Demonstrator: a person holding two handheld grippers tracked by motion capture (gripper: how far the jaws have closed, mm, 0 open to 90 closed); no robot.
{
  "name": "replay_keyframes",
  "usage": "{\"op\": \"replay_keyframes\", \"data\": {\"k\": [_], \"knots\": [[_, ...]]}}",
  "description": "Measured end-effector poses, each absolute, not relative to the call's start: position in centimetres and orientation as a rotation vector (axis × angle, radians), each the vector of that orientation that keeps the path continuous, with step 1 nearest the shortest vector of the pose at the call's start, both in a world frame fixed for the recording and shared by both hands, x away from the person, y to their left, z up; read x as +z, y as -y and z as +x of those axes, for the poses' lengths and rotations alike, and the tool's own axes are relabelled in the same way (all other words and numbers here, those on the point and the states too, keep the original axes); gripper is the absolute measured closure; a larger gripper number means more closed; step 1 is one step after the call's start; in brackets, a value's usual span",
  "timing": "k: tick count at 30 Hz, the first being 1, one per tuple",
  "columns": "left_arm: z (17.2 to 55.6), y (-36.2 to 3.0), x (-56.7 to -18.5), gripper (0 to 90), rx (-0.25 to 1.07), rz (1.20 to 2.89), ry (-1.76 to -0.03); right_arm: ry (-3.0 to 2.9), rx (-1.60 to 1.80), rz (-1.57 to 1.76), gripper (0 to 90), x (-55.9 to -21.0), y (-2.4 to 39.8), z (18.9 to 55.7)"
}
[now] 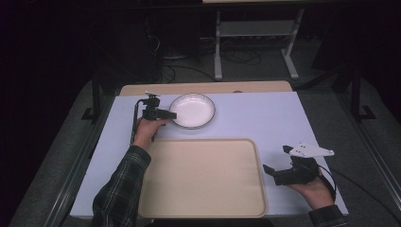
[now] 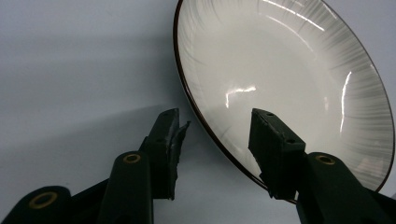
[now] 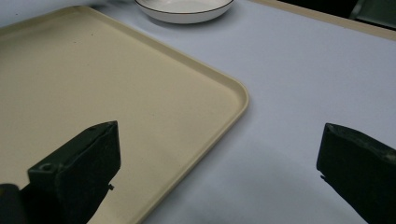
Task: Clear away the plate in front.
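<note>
Left gripper view, left gripper [image 2: 212,126] straddling empty bowl [image 2: 285,88] rim, unclenched; tray [image 1: 203,177] bare; right gripper [image 3: 219,158] released

The tray [image 1: 203,179] takes the near middle of the desk [image 1: 265,118]; the plate [image 1: 192,110] sits just beyond it. Bare desk lies far right.

tray [image 1: 203,177]: beige, empty, near edge | table [image 1: 265,118]: pale surface | floor [image 1: 250,61]: metal frame legs
</note>
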State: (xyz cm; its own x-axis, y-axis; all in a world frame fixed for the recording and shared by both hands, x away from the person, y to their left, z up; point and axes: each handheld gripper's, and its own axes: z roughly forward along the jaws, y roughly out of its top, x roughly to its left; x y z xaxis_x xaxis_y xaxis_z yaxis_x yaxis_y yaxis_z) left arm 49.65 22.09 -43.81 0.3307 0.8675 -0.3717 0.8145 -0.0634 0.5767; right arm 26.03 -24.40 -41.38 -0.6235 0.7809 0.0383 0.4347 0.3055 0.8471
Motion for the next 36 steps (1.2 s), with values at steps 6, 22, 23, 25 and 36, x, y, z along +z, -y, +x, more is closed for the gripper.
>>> {"op": "replay_keyframes", "data": {"k": [6, 22, 23, 25, 36], "knots": [[49.9, -21.9, -44.1, 61.2, 0.062, 1.864, -1.498, -2.2, 1.243, 1.078, 0.0, -41.4, 24.4, 26.0], [50.5, -22.0, -44.5, 71.0, -0.054, 1.793, -1.579, -2.202, 1.246, 1.078, 0.0, -41.4, 24.5, 26.0], [50.4, -22.0, -44.5, 72.0, -0.054, 1.784, -1.579, -2.199, 1.248, 1.082, 0.0, -41.4, 24.5, 26.0], [50.4, -22.0, -44.4, 73.6, -0.048, 1.779, -1.576, -2.198, 1.248, 1.083, 0.0, -41.4, 24.5, 26.0], [50.2, -22.2, -43.5, 85.2, -0.051, 1.717, -1.499, -2.191, 1.253, 1.077, 0.0, -41.3, 24.6, 26.0]]}}
